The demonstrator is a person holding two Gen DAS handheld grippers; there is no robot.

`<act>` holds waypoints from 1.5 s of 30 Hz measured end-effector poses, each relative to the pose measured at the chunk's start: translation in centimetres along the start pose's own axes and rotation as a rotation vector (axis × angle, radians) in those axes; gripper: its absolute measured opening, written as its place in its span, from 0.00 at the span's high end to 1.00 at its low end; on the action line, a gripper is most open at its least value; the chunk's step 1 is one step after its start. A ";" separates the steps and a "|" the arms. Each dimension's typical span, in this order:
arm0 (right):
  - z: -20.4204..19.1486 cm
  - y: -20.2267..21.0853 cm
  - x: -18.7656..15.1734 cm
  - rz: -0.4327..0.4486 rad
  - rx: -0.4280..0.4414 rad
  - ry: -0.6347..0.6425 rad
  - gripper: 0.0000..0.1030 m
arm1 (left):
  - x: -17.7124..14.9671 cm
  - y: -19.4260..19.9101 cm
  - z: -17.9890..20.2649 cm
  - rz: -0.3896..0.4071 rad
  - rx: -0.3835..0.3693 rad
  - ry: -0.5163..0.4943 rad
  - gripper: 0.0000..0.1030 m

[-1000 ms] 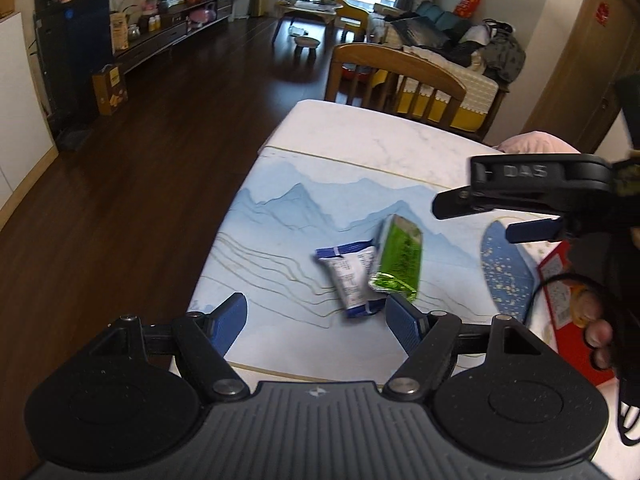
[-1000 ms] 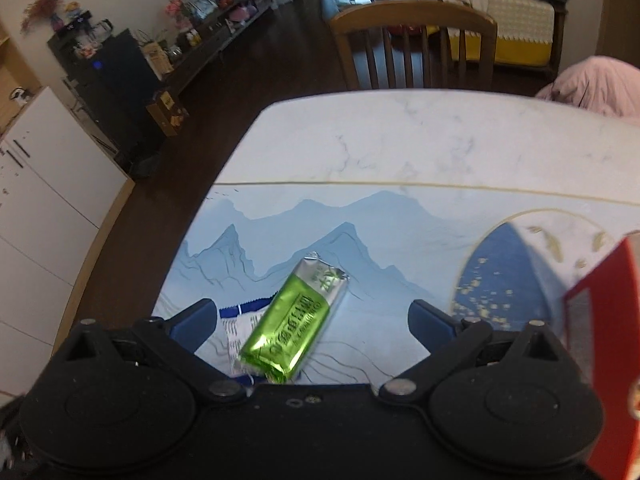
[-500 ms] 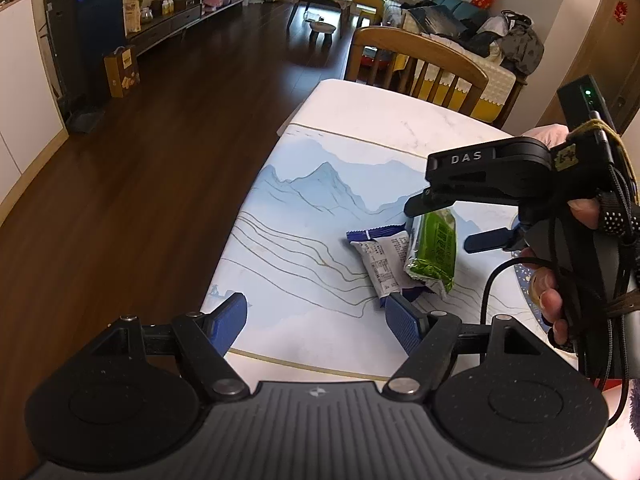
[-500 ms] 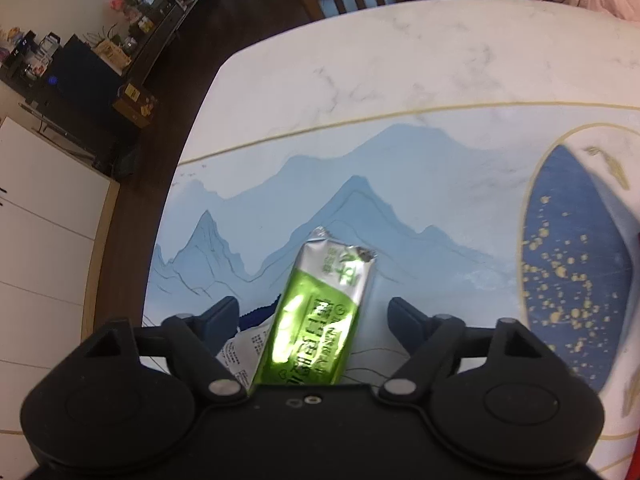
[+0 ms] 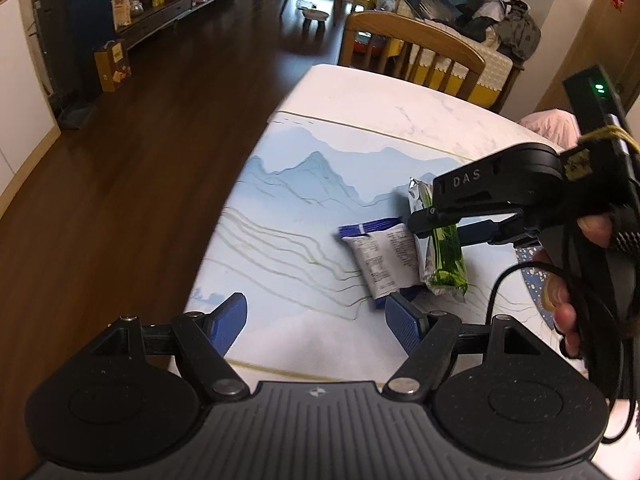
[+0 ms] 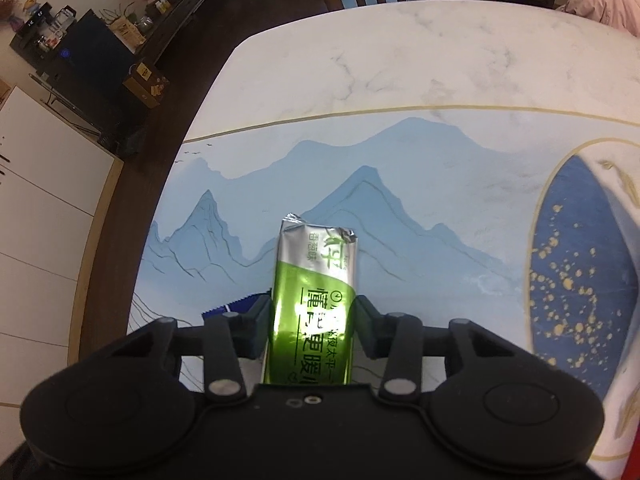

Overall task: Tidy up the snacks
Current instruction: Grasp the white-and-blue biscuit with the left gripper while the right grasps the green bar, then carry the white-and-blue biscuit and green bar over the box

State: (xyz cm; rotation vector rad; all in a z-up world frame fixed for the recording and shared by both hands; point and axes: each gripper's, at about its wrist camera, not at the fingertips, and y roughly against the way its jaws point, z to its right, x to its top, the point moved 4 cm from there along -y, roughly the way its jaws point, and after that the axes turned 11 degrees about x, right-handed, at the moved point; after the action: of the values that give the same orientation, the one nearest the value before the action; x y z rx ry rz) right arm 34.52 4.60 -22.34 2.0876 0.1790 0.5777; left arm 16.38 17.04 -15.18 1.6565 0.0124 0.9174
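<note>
Altogether two snack packets lie on the table: one green packet (image 6: 312, 304) with a silver end and one white and blue packet (image 5: 382, 258), side by side and touching, the green one leaning partly over the white one's edge. Two grippers are at work. The right gripper (image 6: 312, 326) points steeply down over the green packet, its jaws closing with the packet between them and both pads already against its long sides (the packet still rests on the table). The left gripper (image 5: 316, 320) hangs spread wide and empty above the near table edge, its right finger just beside the bottom end of the white and blue packet. One hand (image 5: 568, 304) wraps the right gripper's handle.

The table (image 6: 400, 60) is white marble at the far end, covered nearer by a mat (image 6: 400, 168) printed with pale blue mountains and a dark blue, gold-flecked oval. One wooden chair (image 5: 412, 46) stands at the far end. Beyond it are dark wood flooring, a low shelf unit along the left wall and a cluttered sofa.
</note>
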 end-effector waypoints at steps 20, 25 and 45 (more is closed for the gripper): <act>5.8 7.0 -0.8 0.043 -0.064 0.092 0.58 | 4.4 -8.2 7.8 -0.237 0.067 0.033 0.26; 6.2 7.7 -1.4 0.053 -0.051 0.079 0.58 | 4.5 -9.1 8.4 -0.237 0.128 0.014 0.26; 4.5 11.5 -5.7 0.087 -0.080 0.102 0.58 | 2.3 -6.8 6.1 -0.219 0.117 0.007 0.53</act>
State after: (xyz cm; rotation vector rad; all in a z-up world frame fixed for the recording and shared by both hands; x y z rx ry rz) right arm 30.57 -7.14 -16.78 1.9972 0.1219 0.7337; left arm 24.53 15.27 -19.64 1.7211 0.2515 0.7674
